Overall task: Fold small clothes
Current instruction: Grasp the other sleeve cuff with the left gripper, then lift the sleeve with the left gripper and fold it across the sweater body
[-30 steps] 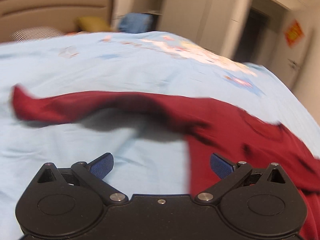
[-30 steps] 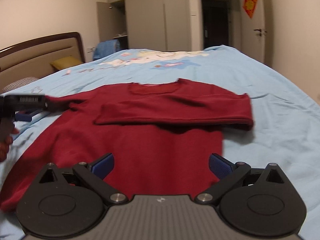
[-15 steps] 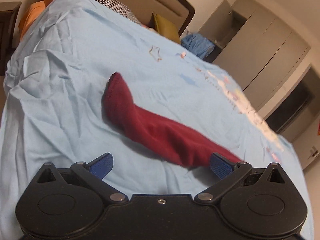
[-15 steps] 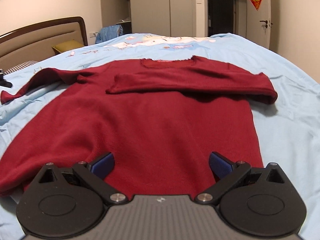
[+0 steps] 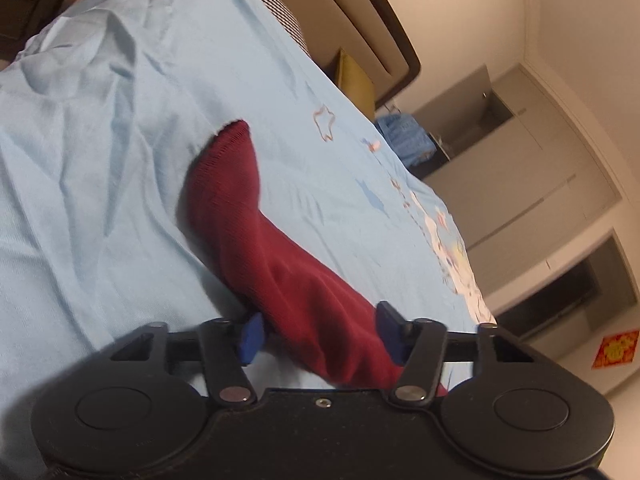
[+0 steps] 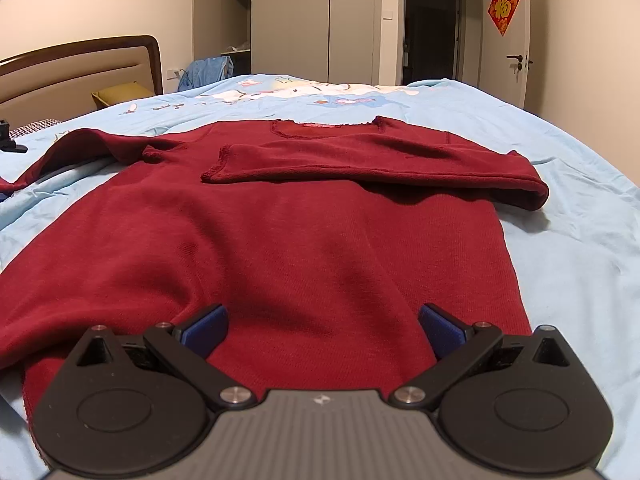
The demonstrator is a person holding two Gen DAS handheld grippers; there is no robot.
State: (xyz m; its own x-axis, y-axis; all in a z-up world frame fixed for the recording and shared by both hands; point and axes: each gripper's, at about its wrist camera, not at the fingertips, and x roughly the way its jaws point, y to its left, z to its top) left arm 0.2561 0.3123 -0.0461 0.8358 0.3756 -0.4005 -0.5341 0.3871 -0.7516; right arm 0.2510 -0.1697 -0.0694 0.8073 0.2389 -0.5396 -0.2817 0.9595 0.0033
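A dark red sweater (image 6: 304,240) lies flat on the light blue bedsheet (image 6: 568,264). Its right sleeve (image 6: 372,160) is folded across the chest. Its left sleeve (image 5: 256,232) stretches out over the sheet toward the headboard. My left gripper (image 5: 320,336) is open, its blue pads on either side of that sleeve, low over the sheet. My right gripper (image 6: 320,330) is open and empty, low over the sweater's bottom hem. The left gripper's edge shows at the far left in the right wrist view (image 6: 10,142).
A wooden headboard (image 6: 80,68) with a yellow pillow (image 6: 120,94) and a checked pillow (image 5: 276,8) is at the bed's left end. A wardrobe (image 6: 300,20), a dark doorway (image 6: 432,36) and a door (image 6: 516,48) stand beyond the bed.
My left gripper has swung toward the outstretched left sleeve and moved down around it, with its jaws narrowed. My right gripper has moved lower and closer to the sweater's hem.
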